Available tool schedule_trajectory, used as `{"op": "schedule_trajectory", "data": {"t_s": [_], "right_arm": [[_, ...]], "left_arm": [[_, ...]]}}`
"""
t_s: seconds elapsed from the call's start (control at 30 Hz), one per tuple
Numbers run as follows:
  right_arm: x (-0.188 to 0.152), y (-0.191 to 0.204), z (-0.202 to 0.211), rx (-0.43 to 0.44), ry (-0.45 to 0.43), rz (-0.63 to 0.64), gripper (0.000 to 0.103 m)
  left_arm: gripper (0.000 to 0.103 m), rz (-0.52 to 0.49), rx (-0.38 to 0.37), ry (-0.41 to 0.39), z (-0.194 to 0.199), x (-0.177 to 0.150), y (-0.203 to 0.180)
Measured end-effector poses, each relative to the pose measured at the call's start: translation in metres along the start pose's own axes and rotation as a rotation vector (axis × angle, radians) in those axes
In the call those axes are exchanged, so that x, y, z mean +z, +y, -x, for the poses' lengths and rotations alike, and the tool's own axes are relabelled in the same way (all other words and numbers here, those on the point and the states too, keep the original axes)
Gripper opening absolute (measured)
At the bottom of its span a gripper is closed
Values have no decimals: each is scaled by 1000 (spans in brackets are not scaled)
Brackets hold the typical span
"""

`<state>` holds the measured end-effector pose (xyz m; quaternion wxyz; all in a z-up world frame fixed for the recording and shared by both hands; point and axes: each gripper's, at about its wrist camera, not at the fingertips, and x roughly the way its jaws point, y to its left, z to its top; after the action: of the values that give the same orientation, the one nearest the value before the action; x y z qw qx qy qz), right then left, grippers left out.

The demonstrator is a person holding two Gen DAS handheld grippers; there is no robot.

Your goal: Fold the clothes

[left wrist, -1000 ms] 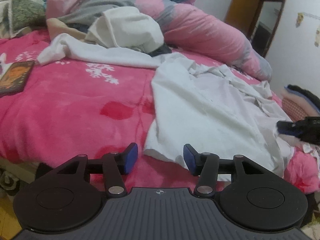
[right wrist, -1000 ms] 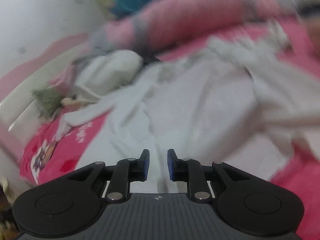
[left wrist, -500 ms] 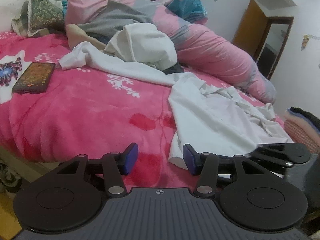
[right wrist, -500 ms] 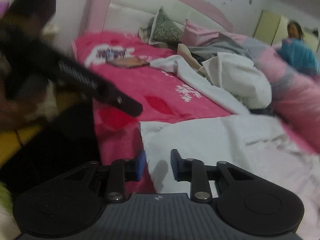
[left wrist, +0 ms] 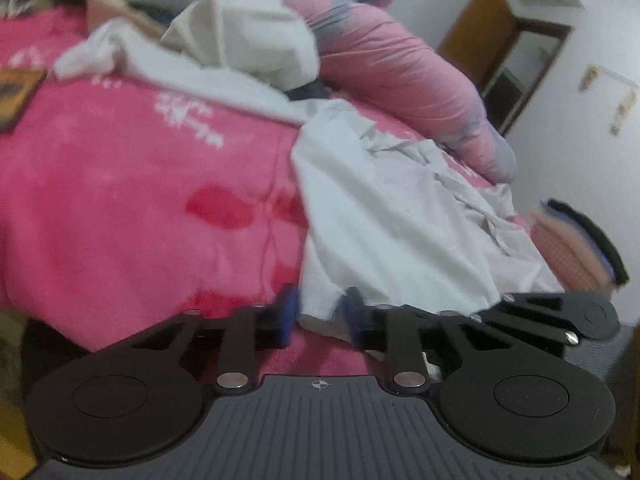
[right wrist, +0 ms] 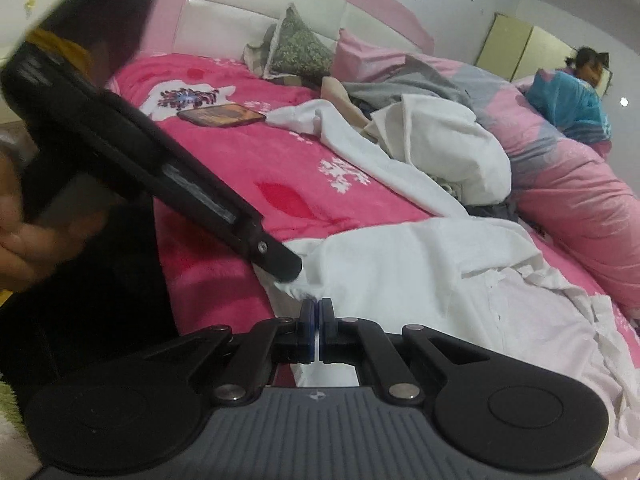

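left wrist view motion-blurred; phone (left wrist: 16, 98) cut off at left edge; stacked clothes (left wrist: 576, 248) smeared.

white shirt (right wrist: 420, 276), pink floral bedspread (right wrist: 248, 156)

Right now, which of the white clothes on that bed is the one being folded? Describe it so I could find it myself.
Start at the pink blanket covering the bed. Near its front edge lies a flat, spread-out white shirt, in front of the long pink rolled quilt. Unlike the bunched white bundle farther back, its near hem is pinched by the right gripper, with the left gripper closing on the same hem.
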<state>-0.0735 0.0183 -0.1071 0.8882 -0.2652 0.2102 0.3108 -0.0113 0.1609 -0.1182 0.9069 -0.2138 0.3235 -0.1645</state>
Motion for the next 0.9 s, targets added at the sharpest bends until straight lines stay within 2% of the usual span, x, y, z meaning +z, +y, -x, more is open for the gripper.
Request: {"op": "schedule_trajectory", "data": {"t_s": [0.07,0.17,0.23,0.3,0.37,0.43,0.5,0.63,0.67,0.8,0.9], "right_arm": [[1,0,3,-11,-19,7,0],[3,-3,12,-19,-36,-3,0],[6,-3,18,-8,-47,-4,0],[9,-2,24,7,-58,-3,0],[6,-1,16,49,-27,-35,1],[3,1,9,92,4,-67,2],[-2,0,-5,152,93,-105,2],[-9,-5,-3,143,132,-126,4],[-9,-12,3,149,127,-158,6],[-9,-54,28,159,97,-324,18],[-7,-103,46,116,44,-471,26]], "left_arm": [[2,63,-29,1,-1,-2,5],[0,201,-117,26,4,-2,16],[0,355,-228,48,10,-2,30],[0,482,-310,31,18,-6,46],[0,524,-296,5,24,-10,58],[0,496,-202,3,25,-12,64],[0,456,-132,7,24,-13,65],[1,374,-85,-11,29,-10,55],[2,354,-71,-19,31,-9,52],[22,259,9,-85,51,-1,40],[22,191,56,-132,62,10,31]]}}
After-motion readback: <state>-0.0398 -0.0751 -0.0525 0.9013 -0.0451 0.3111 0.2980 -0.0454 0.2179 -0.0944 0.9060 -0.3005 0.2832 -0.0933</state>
